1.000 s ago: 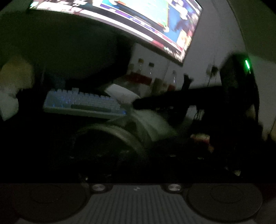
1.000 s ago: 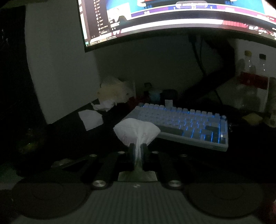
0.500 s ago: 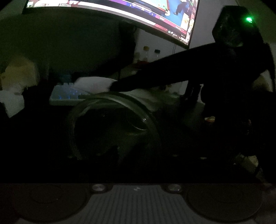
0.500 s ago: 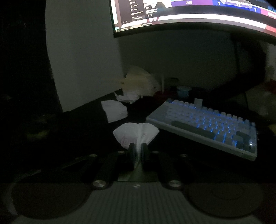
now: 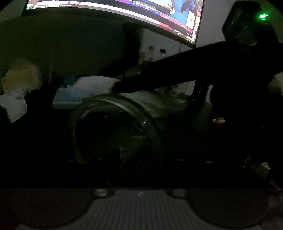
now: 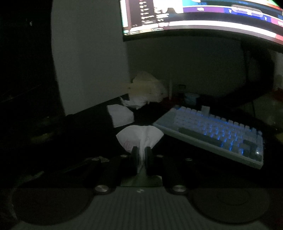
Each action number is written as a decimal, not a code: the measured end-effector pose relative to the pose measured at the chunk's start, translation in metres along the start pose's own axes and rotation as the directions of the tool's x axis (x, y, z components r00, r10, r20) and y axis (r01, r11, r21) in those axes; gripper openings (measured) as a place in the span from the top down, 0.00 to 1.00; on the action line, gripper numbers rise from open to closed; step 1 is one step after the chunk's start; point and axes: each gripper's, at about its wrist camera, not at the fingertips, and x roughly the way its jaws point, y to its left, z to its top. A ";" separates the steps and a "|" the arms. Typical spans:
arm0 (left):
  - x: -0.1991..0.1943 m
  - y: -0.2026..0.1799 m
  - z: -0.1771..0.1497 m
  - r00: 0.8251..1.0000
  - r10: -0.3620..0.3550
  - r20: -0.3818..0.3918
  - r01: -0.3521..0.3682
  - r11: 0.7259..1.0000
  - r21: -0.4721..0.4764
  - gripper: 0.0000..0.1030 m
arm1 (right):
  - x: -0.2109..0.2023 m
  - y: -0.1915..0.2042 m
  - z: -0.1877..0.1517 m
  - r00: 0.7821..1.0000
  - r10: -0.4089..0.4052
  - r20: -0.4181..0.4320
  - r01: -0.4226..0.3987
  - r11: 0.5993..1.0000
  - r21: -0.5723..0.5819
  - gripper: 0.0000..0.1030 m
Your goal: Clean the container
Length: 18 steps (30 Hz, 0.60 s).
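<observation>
Dark desk (image 6: 92,123), tissue (image 6: 139,136) pinched in right fingers (image 6: 134,155), near keyboard (image 6: 212,134) edge

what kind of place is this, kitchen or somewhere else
Not a kitchen: most likely a dim computer desk at home. A big lit monitor hangs over a backlit keyboard, with crumpled tissues nearby.

Overall light: very dim, most of both views near black.
Sources: the lit monitor (image 6: 203,16) overhead, the blue backlight of the keyboard (image 6: 214,134), a green indicator lamp (image 5: 263,16) at upper right in the left view.
Shadows: desk surface and lower foreground lost in black.
Blur: soft throughout; the white tissue (image 6: 139,137) stays readable, distant objects smear.
Distortion: fisheye bends the monitor edge; corners vignette dark.
</observation>
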 end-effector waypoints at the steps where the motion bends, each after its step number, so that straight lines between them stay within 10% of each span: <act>1: 0.004 0.001 0.003 1.000 0.001 0.000 -0.001 1.000 -0.006 0.55 | 0.002 -0.006 0.001 0.999 -0.035 -0.005 0.035 0.999 0.020 0.90; 7: 0.040 0.002 0.020 1.000 0.015 0.005 -0.015 1.000 -0.019 0.53 | 0.006 -0.012 0.002 0.991 -0.135 -0.012 0.135 0.990 0.048 0.89; 13: 0.042 -0.001 0.021 1.000 0.017 0.011 -0.017 1.000 -0.014 0.52 | -0.005 0.002 0.003 0.999 0.049 -0.005 -0.049 0.998 0.028 0.89; 18: 0.072 0.002 0.038 1.000 0.018 0.011 -0.018 1.000 -0.002 0.45 | -0.002 -0.029 0.003 0.991 -0.135 -0.021 0.136 0.987 0.089 0.89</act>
